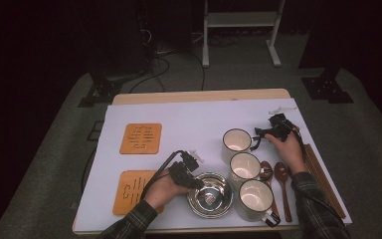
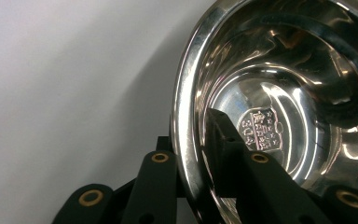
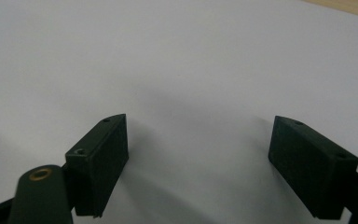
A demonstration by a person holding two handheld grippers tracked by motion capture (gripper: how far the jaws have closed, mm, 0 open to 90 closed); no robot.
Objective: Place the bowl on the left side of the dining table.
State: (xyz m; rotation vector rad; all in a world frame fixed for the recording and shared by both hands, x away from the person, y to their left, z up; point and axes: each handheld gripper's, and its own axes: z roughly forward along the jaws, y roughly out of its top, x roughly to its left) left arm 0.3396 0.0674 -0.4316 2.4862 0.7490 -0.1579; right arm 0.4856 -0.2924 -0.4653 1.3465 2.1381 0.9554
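The bowl (image 2: 279, 93) rim is pinched by the left gripper (image 2: 198, 154) (right gripper (image 3: 196, 158) is wide open, w/ nothing in it). Next, probably: bowl is lifted.

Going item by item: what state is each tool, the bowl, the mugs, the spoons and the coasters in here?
Left tool: shut on the rim of the steel bowl.
Right tool: open, nothing between the jaws.
Steel bowl: upright, empty.
Three mugs: upright, in a row, look empty.
Two wooden spoons: lying flat beside the mugs.
Two coasters: flat, bare.
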